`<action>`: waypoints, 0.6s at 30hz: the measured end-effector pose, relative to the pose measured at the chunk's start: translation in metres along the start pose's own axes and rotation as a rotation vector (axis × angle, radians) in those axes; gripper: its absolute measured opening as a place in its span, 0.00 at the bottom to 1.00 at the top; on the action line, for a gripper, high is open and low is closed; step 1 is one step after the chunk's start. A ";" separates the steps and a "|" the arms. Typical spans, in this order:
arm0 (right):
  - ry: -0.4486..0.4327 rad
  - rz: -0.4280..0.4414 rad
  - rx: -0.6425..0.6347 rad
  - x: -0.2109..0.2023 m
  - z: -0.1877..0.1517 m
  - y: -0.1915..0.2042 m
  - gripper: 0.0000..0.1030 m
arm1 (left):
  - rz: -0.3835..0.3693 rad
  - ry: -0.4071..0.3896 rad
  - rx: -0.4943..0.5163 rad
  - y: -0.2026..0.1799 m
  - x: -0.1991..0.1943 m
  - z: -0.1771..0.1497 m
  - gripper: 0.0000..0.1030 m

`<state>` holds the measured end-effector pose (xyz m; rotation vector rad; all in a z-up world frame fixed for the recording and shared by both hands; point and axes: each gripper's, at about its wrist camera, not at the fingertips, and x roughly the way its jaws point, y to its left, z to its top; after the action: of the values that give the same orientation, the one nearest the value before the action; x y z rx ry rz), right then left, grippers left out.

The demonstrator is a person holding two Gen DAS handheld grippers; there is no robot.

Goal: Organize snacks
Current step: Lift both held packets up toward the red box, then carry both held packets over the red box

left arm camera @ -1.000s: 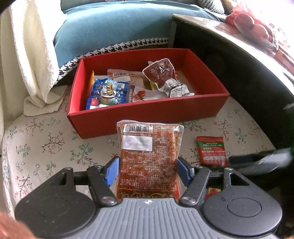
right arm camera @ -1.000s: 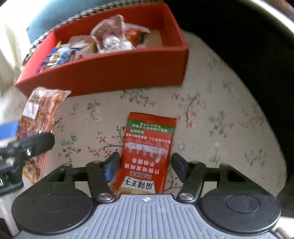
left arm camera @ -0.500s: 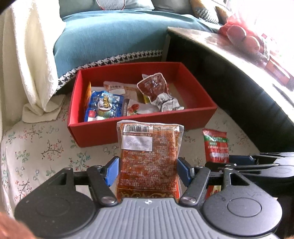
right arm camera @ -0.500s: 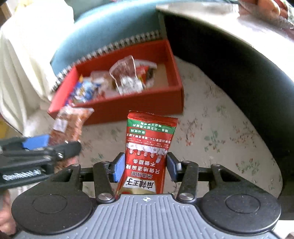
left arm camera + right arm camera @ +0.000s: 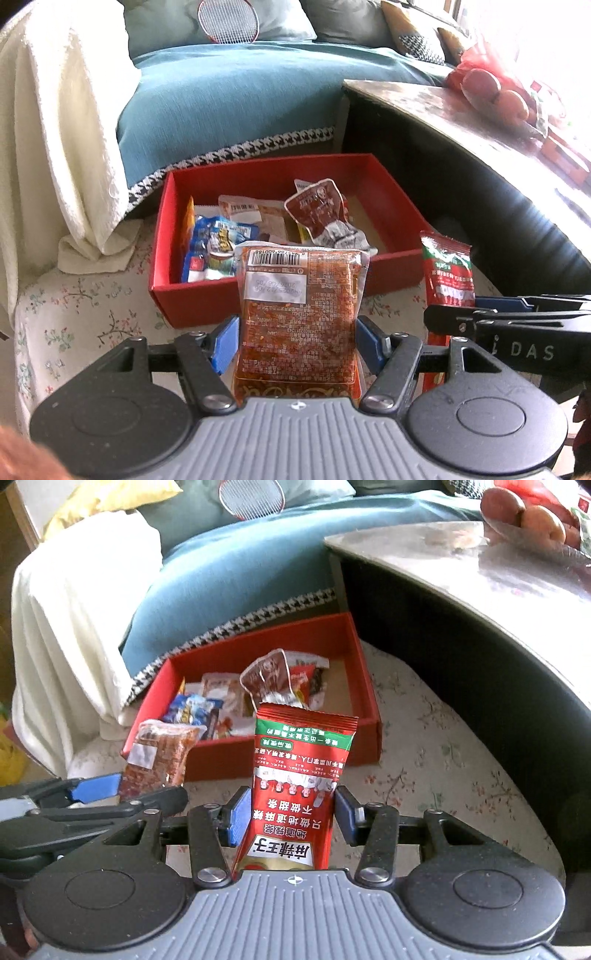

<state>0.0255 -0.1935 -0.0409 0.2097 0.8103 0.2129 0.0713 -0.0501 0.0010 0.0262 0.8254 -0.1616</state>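
L: my left gripper [image 5: 297, 345] clamps brown chili pack [image 5: 299, 314] | R: right gripper [image 5: 291, 816] clenched on red sachet [image 5: 295, 794] | both raised, clearing near wall of red box [image 5: 207, 306] for drop-in

- Clear plastic pouch of reddish-brown snack [image 5: 299, 314], barcode label uppermost, stands upright above the floral cloth.
- Red-and-green foil sachet [image 5: 299, 775] stands upright, printed text inverted.
- Open red cardboard box [image 5: 399, 199] holds several jumbled snack packets [image 5: 218, 243].
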 end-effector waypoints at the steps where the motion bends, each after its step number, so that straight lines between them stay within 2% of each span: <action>1: -0.007 0.001 -0.002 -0.001 0.002 0.000 0.54 | 0.002 -0.003 -0.002 0.001 0.000 0.001 0.57; 18: -0.082 -0.006 -0.001 -0.004 0.033 0.000 0.54 | 0.052 -0.046 0.007 0.004 0.006 0.021 0.57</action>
<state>0.0471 -0.1977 -0.0161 0.2134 0.7292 0.1976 0.0916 -0.0491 0.0105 0.0502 0.7774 -0.1158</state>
